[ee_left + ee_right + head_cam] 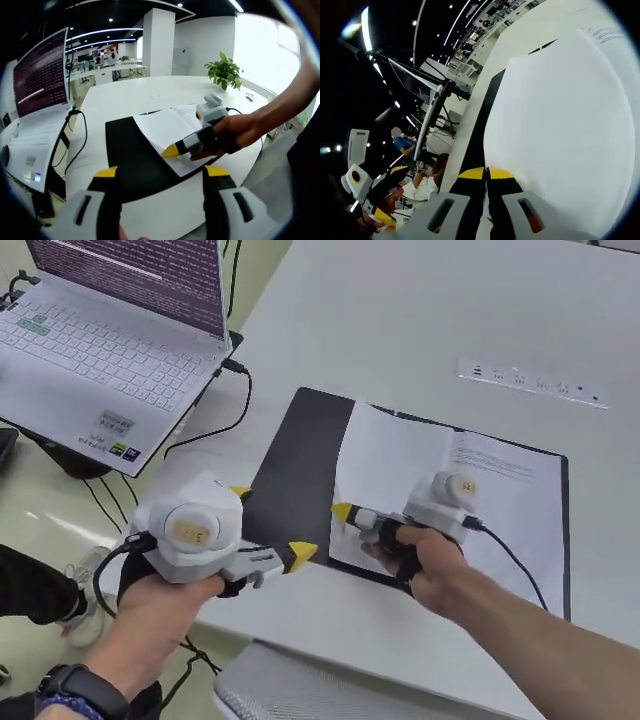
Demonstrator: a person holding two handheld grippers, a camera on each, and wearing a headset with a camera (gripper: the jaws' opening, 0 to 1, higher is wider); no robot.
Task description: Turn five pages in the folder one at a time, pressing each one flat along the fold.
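A black folder lies open on the white table, its left inner cover bare. A white page lies across the fold, and its left edge is slightly raised over the black cover. My right gripper is at that left edge, its yellow tips shut together on the page's edge. In the right gripper view the gripper sits where the page meets the folder. My left gripper hovers open just off the folder's near-left corner with nothing in it. The left gripper view looks over the folder, the page and the right gripper.
An open laptop stands to the left, with a black cable running toward the folder. A white power strip lies at the far right. The table's near edge runs just below the folder, above a grey chair. A potted plant stands far behind.
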